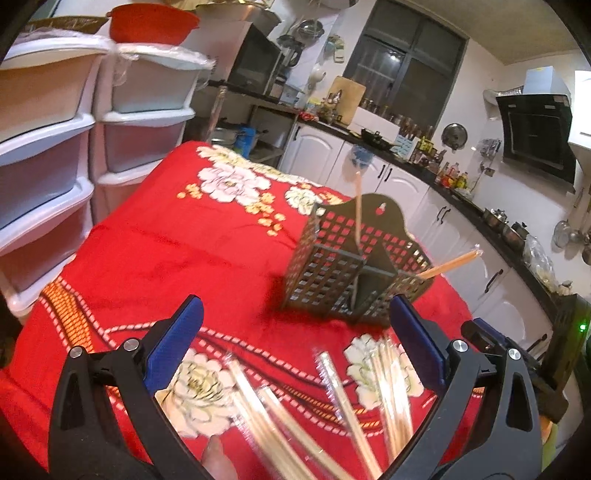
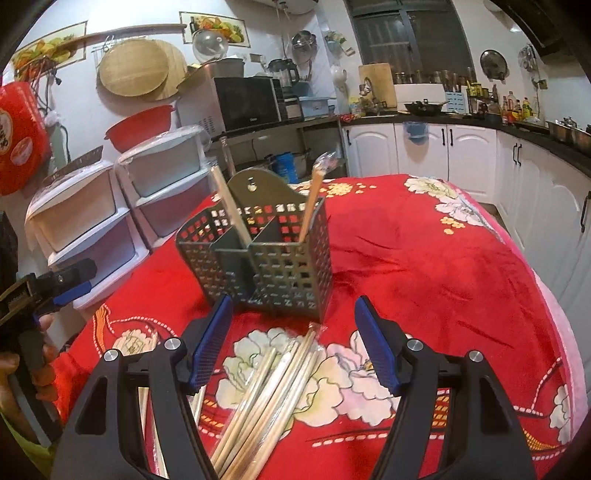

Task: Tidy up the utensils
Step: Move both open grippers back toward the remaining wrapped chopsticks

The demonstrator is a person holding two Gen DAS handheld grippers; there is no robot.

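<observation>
A dark grey lattice utensil holder (image 1: 354,266) (image 2: 266,254) stands on the red floral cloth (image 1: 166,251) (image 2: 424,266). Two wrapped chopsticks lean in it: one upright (image 1: 357,206) (image 2: 231,206), one slanted (image 1: 450,264) (image 2: 312,199). Several more wrapped chopsticks (image 1: 347,402) (image 2: 273,387) lie loose on the cloth in front of the holder. My left gripper (image 1: 295,301) hovers over them, open wide with nothing between its blue pads. My right gripper (image 2: 294,301) is also open and empty above the pile, facing the holder. Each gripper shows at the other view's edge (image 1: 480,330) (image 2: 62,282).
White plastic drawer units (image 1: 55,155) (image 2: 92,221) stand past the table's edge, with a red basin (image 1: 151,24) (image 2: 142,123) on top. White kitchen cabinets (image 1: 406,184) (image 2: 461,155) and a cluttered counter run behind. A hand (image 2: 22,369) holds the left gripper.
</observation>
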